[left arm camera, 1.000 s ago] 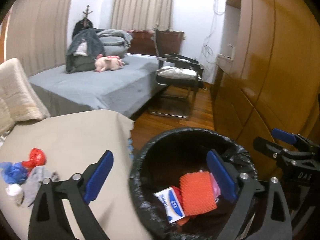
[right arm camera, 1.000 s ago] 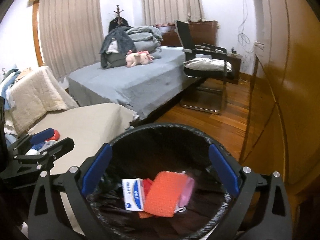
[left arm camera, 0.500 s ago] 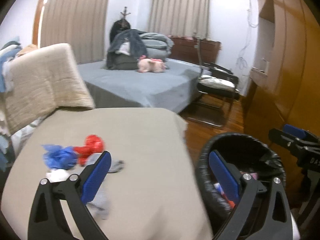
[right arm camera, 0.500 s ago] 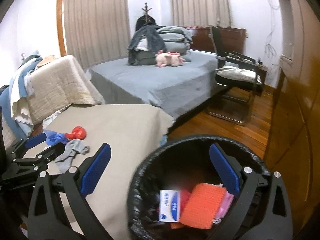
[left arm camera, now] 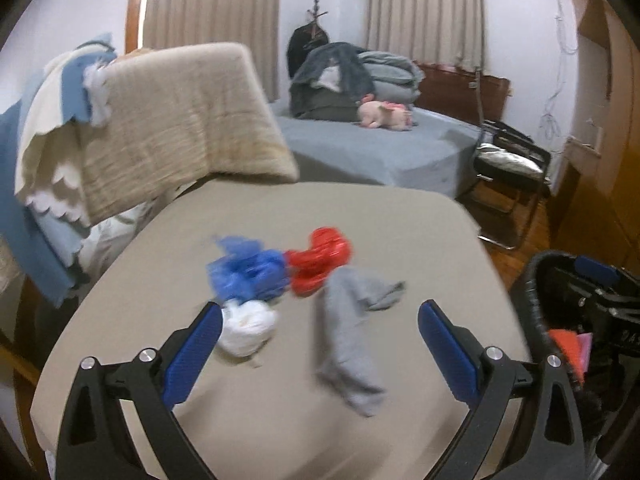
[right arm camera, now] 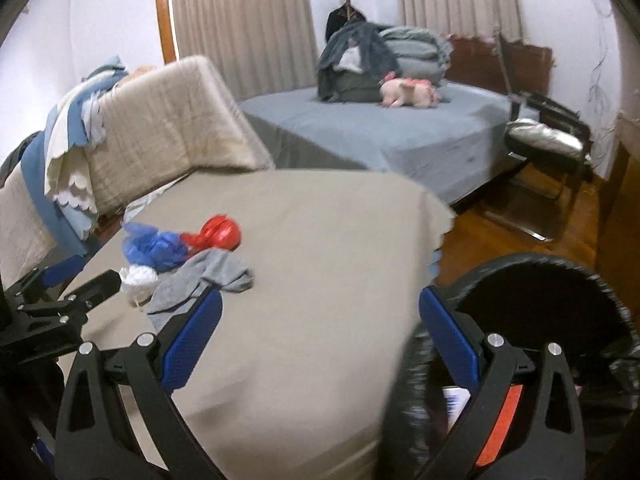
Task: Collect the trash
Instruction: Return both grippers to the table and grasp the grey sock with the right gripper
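Moved: left hand-held gripper (left arm camera: 319, 322), from bin (left arm camera: 536, 280) to tabletop (left arm camera: 256, 432) trash. Jaws apart, empty. Advice: straddle grey rag (left arm camera: 348, 344), descend, close.

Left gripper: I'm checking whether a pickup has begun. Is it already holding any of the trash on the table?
No, the left gripper is open and empty, above the grey sock.

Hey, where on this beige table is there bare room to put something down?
Bare: the table's right half, from the grey sock to the edge by the bin, and the near strip. Crowded: left, where blue bag, red bag and white wad cluster.
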A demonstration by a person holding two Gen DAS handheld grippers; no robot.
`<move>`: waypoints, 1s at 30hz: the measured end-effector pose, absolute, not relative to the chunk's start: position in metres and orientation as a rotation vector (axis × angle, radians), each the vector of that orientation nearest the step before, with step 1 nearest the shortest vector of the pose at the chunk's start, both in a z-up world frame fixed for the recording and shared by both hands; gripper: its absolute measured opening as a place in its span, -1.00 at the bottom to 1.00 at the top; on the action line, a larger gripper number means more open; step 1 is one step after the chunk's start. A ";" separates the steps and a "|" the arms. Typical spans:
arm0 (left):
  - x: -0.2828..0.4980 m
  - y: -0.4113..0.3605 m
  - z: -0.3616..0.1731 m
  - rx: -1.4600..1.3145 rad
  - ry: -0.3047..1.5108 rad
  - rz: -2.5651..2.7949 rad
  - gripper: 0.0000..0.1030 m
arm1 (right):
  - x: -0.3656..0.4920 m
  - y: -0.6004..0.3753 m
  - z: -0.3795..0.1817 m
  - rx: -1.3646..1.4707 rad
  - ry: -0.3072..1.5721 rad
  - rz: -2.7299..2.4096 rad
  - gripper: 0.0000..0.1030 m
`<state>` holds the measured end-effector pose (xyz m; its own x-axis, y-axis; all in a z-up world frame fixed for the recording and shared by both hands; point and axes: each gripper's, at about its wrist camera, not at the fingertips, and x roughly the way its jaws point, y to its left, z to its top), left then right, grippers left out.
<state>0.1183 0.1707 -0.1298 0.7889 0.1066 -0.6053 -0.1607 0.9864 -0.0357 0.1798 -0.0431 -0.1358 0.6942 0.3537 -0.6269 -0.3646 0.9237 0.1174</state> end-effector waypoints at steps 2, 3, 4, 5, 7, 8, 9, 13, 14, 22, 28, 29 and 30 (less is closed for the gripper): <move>0.119 0.182 -0.137 -0.089 0.658 0.167 0.87 | 0.185 -0.033 -0.145 -0.013 0.714 0.413 0.87; 0.120 0.188 -0.141 -0.095 0.663 0.176 0.87 | 0.189 -0.024 -0.151 -0.013 0.724 0.420 0.87; 0.121 0.194 -0.145 -0.103 0.668 0.185 0.87 | 0.192 -0.018 -0.155 -0.015 0.732 0.426 0.87; 0.121 0.200 -0.148 -0.107 0.673 0.196 0.87 | 0.196 -0.009 -0.160 -0.021 0.741 0.434 0.87; 0.121 0.211 -0.155 -0.115 0.681 0.215 0.86 | 0.201 0.005 -0.165 -0.034 0.750 0.450 0.86; 0.120 0.215 -0.157 -0.118 0.683 0.221 0.86 | 0.204 0.014 -0.167 -0.039 0.751 0.462 0.86; 0.121 0.220 -0.160 -0.120 0.686 0.227 0.86 | 0.206 0.023 -0.169 -0.044 0.754 0.475 0.86; 0.121 0.242 -0.169 -0.129 0.695 0.258 0.85 | 0.216 0.054 -0.176 -0.058 0.767 0.523 0.87; 0.121 0.248 -0.171 -0.135 0.698 0.267 0.85 | 0.218 0.063 -0.178 -0.065 0.775 0.536 0.87; 0.119 0.280 -0.181 -0.180 0.705 0.305 0.85 | 0.224 0.112 -0.198 -0.123 0.811 0.566 0.86; 0.121 0.288 -0.185 -0.192 0.709 0.303 0.85 | 0.248 0.121 -0.211 -0.157 0.868 0.535 0.86; 0.121 0.289 -0.185 -0.192 0.707 0.302 0.85 | 0.251 0.122 -0.212 -0.164 0.878 0.538 0.86; 0.122 0.289 -0.185 -0.193 0.706 0.300 0.85 | 0.252 0.123 -0.213 -0.171 0.884 0.541 0.86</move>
<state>0.1221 0.2887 -0.1849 0.7210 0.2048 -0.6620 -0.3338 0.9398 -0.0729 0.2524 0.1230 -0.2130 0.5108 0.3782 -0.7720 -0.5156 0.8534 0.0769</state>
